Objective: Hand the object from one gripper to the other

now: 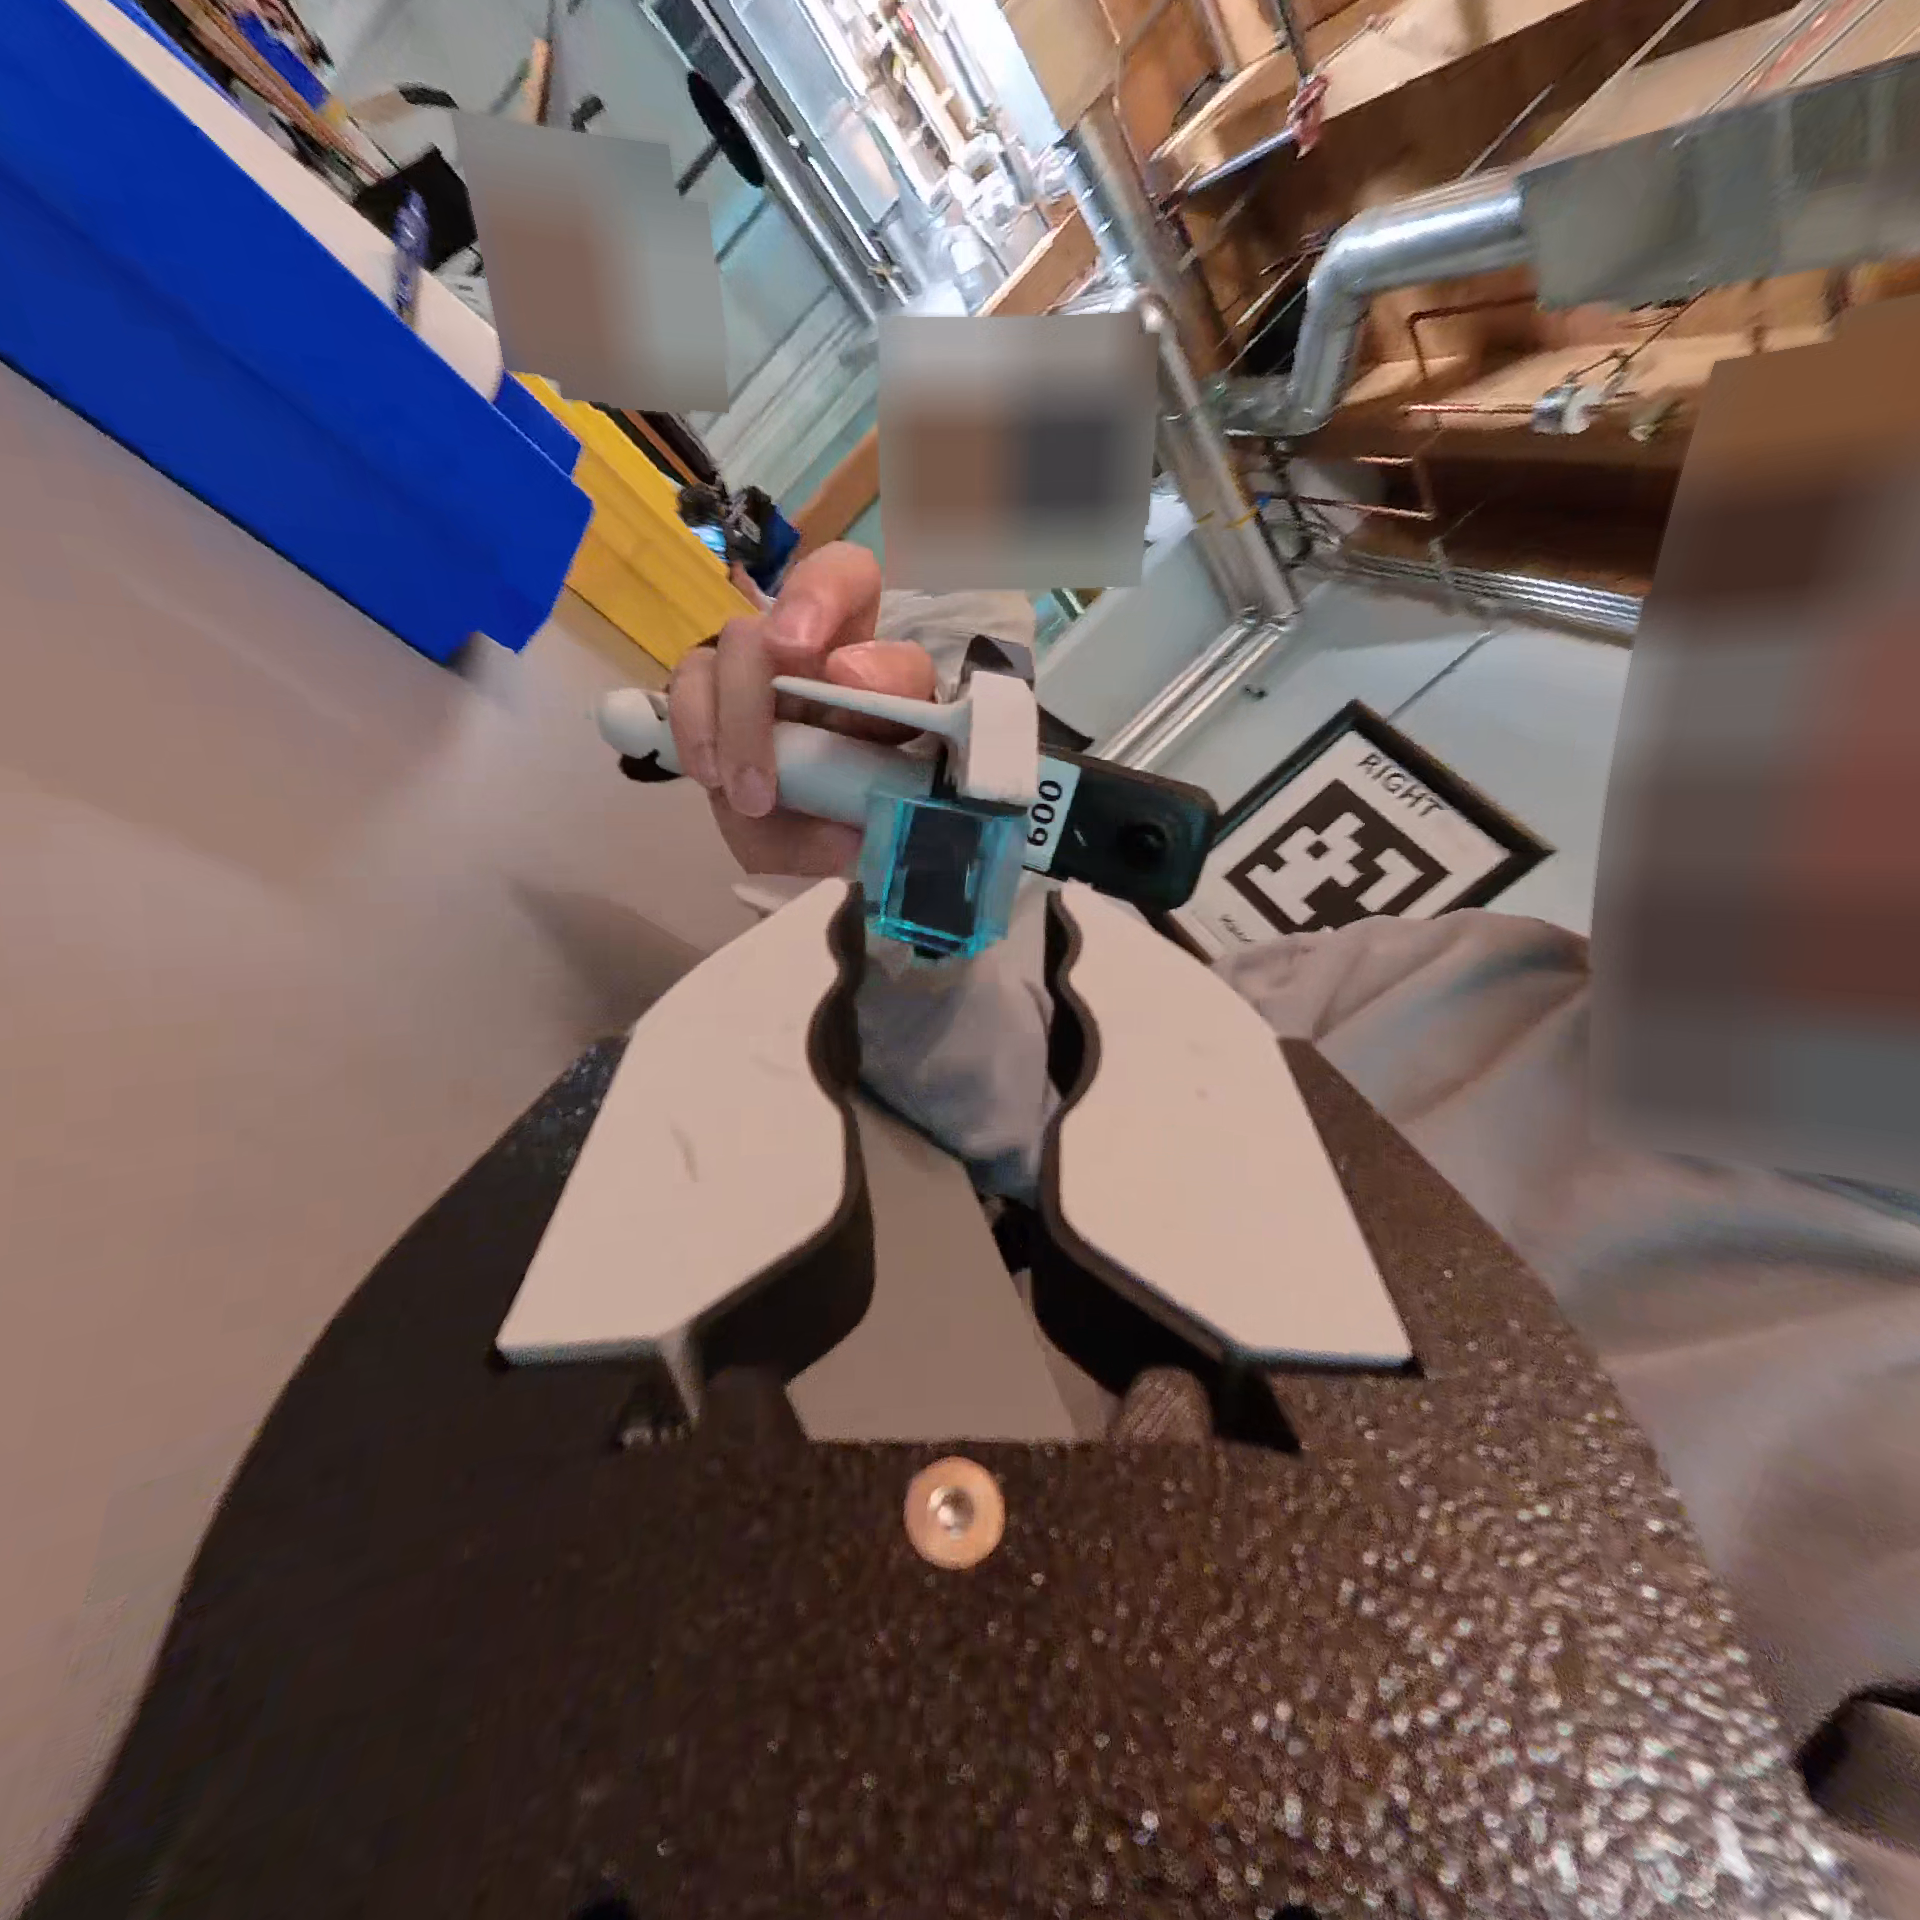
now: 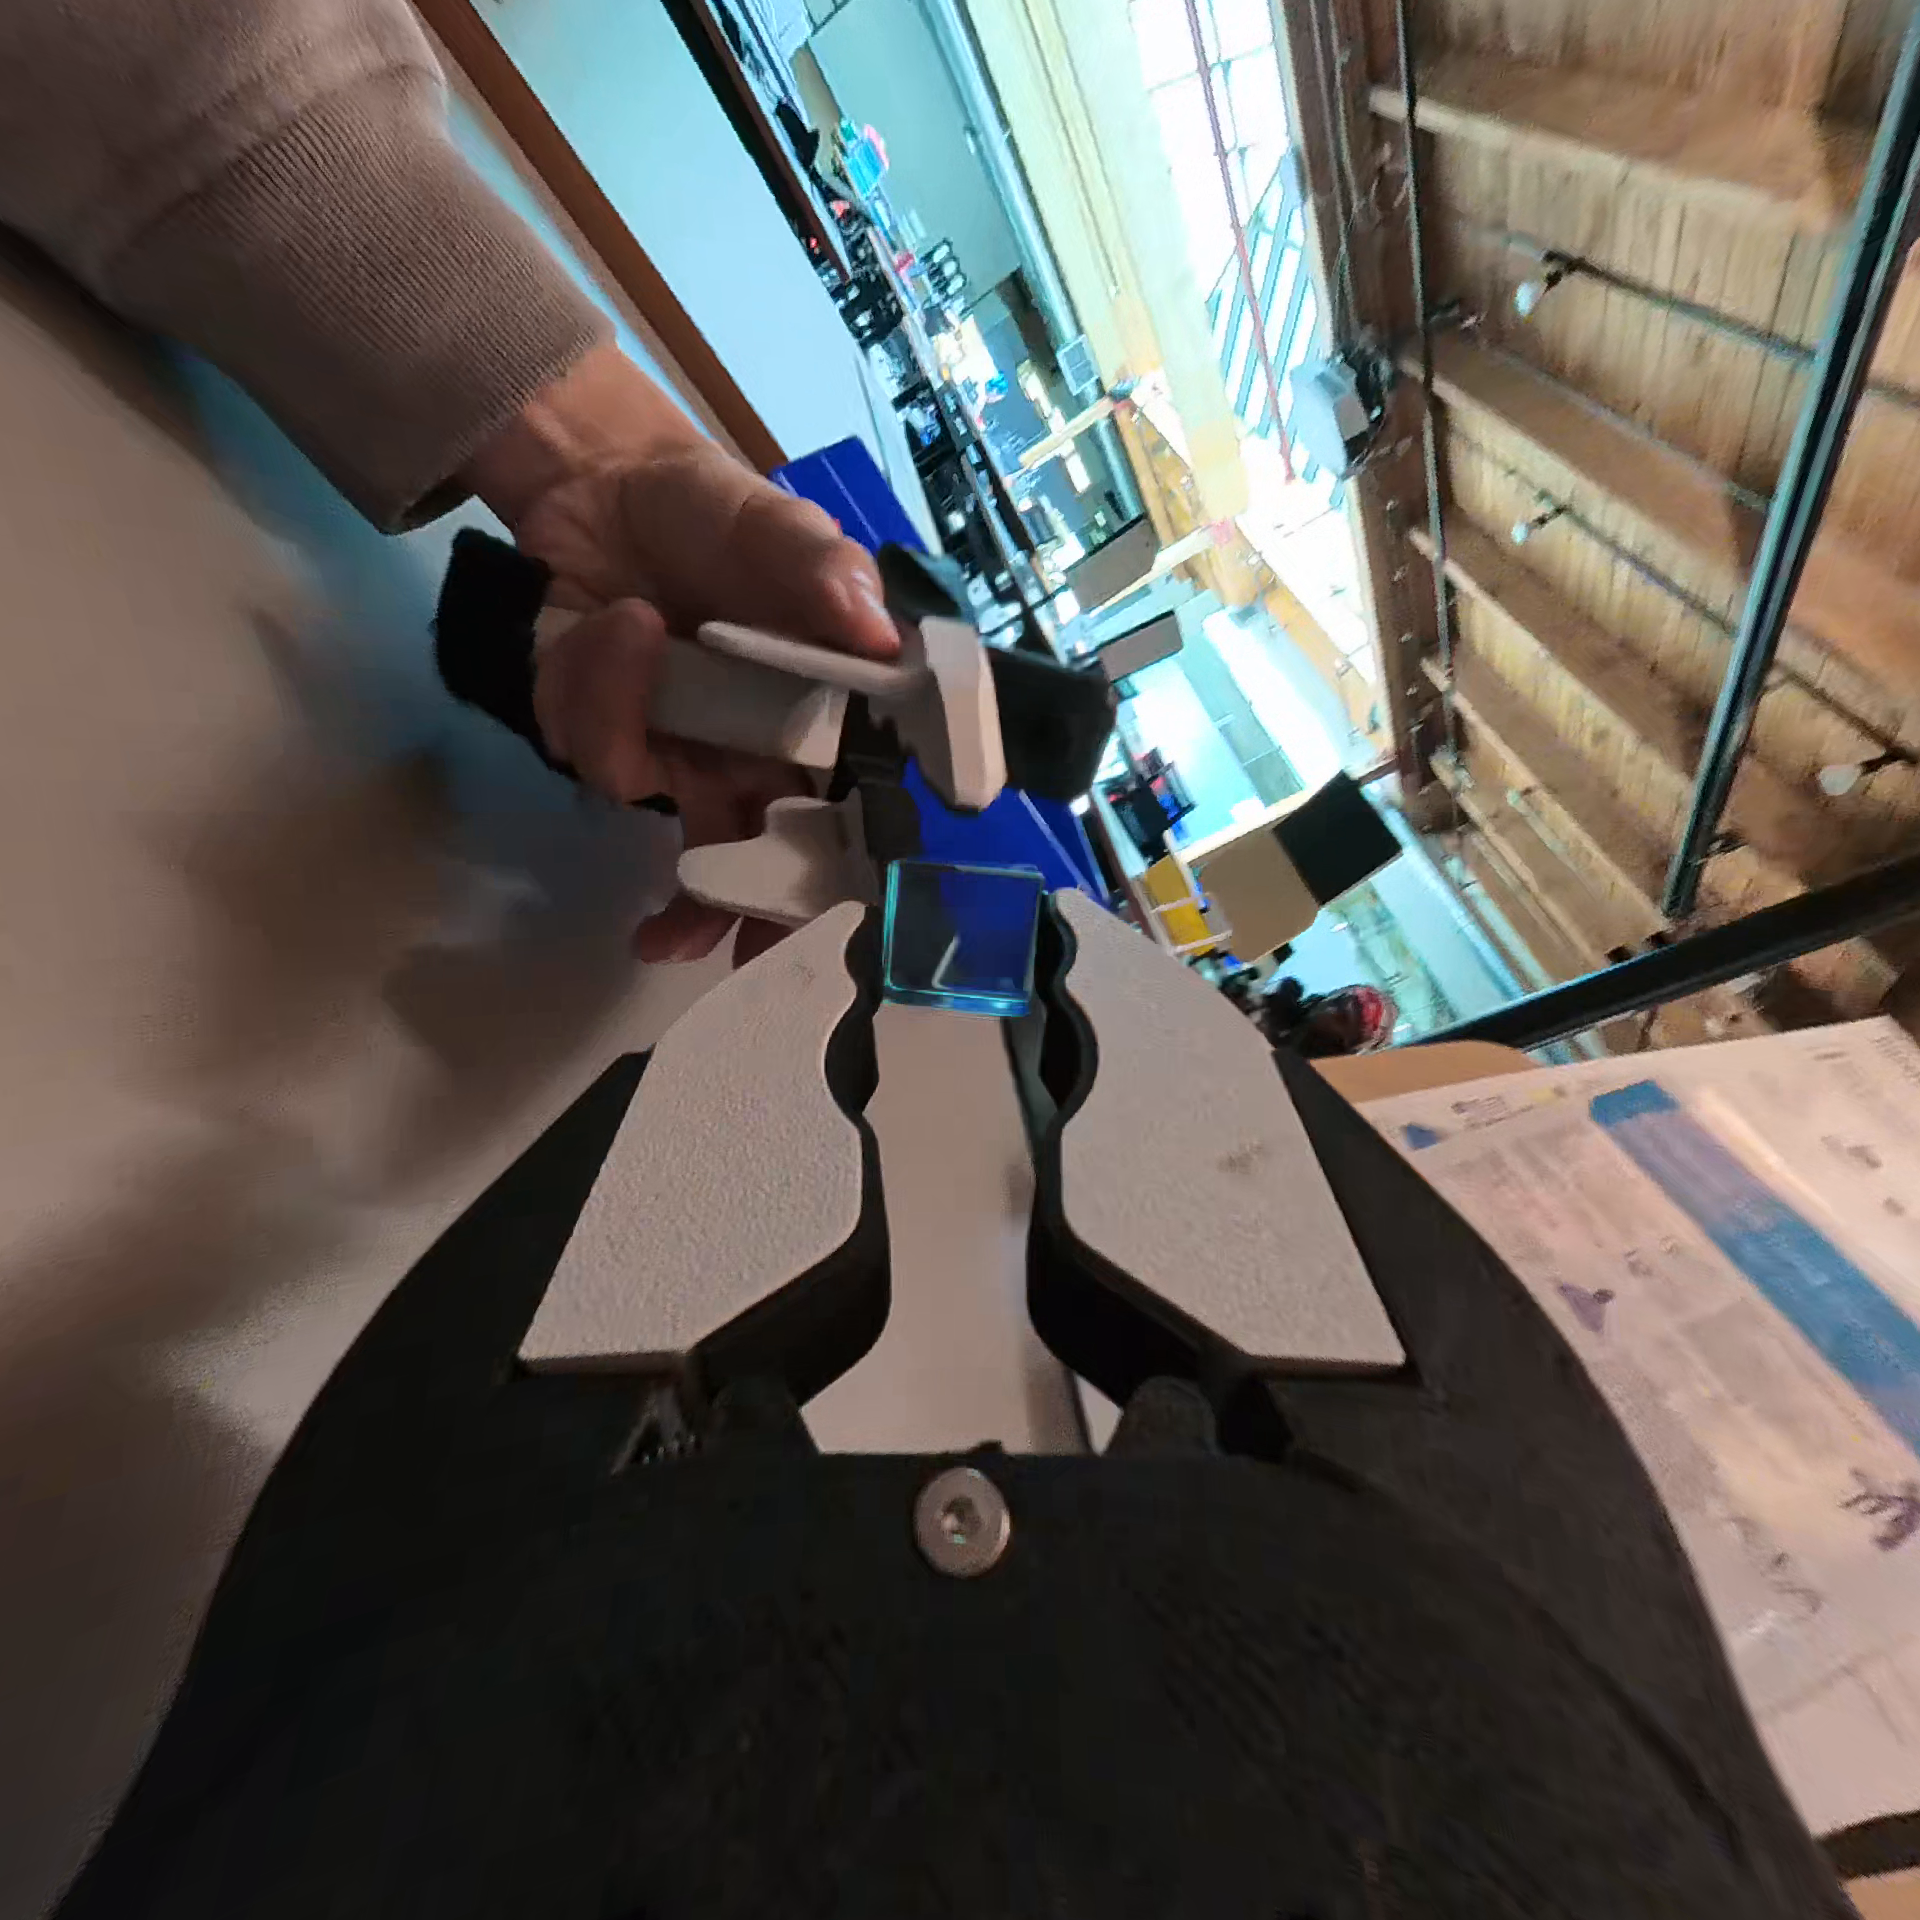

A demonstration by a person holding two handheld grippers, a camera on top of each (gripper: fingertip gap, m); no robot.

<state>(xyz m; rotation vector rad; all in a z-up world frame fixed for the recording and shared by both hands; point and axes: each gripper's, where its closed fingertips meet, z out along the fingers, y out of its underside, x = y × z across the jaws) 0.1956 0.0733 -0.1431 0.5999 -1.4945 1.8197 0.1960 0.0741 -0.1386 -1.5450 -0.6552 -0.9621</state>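
Note:
A clear cyan-edged cube (image 2: 961, 940) sits between the fingertips of my right gripper (image 2: 961, 935), which is shut on it. In the left wrist view the same cube (image 1: 935, 883) shows held at the tip of the right gripper, which a hand (image 1: 769, 707) grips by the handle. My left gripper (image 1: 951, 920) is open, its fingertips just short of the cube and its left fingertip (image 1: 821, 935) close beside it. In the right wrist view the left gripper (image 2: 873, 800) is open just beyond the cube, held by a hand (image 2: 675, 561).
Stacked blue bins (image 1: 260, 364) and yellow bins (image 1: 644, 540) lie to the left. A framed black-and-white marker board (image 1: 1361, 842) lies behind the right gripper. Printed sheets on a cardboard box (image 2: 1662, 1299) lie to the right. A beige sleeve (image 2: 260, 208) fills the upper left. Both grippers' tips are close together, under 4 cm apart.

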